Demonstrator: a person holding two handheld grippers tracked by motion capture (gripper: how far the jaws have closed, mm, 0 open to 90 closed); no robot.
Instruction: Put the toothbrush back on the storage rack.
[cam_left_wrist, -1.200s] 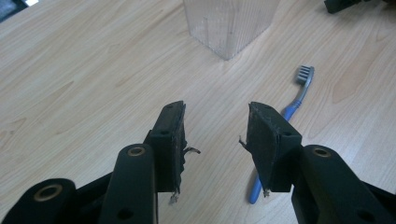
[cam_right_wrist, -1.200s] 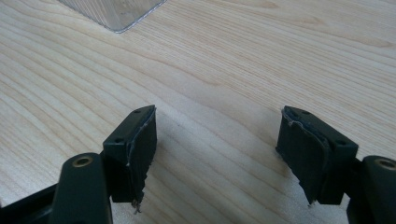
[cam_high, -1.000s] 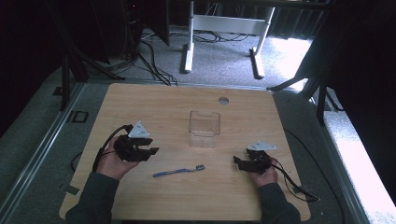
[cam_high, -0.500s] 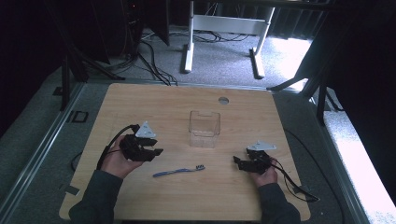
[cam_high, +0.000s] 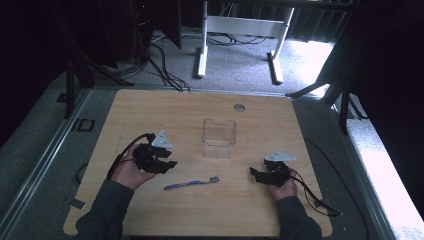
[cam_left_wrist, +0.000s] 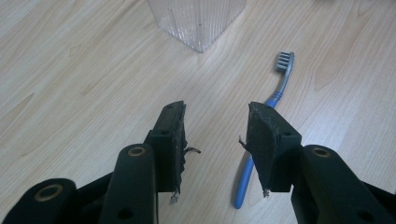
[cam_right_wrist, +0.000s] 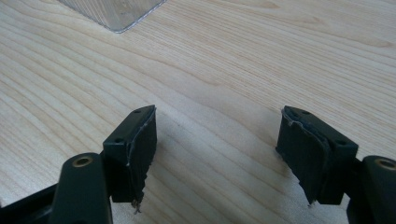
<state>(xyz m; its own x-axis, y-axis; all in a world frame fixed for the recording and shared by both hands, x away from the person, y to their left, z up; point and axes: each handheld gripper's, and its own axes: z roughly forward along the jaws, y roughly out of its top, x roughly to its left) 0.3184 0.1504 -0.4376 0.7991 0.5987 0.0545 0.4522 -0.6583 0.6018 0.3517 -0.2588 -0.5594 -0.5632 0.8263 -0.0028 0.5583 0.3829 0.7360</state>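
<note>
The blue toothbrush lies flat on the wooden table, between the two hands and just in front of the clear plastic container, apart from it. Its bristled head points toward the right gripper, its handle toward the left.

The left gripper hovers just beside the handle end. In the left gripper view its jaws stand apart with nothing between them; the toothbrush runs past the outer side of the right-hand jaw rather than through the gap. Judgement: the gripper is positioned for an approach to the handle, and it would need to shift sideways to straddle it before closing.

The right gripper rests low near the table's right side, well apart from the toothbrush — jaws wide apart over bare wood in its own view, holding nothing. Judgement: it is parked clear of the work, leaving the pick to the left hand.

The container stands upright and open-topped, a likely receptacle for the brush.

Limits of observation: the lower handle passes behind the left gripper's jaw in that gripper's view, so its end is partly hidden. The container is cut off at the top edge there, and only a corner enters the right gripper view. Whether the container holds anything cannot be determined — its ribbed walls blur the interior.
</note>
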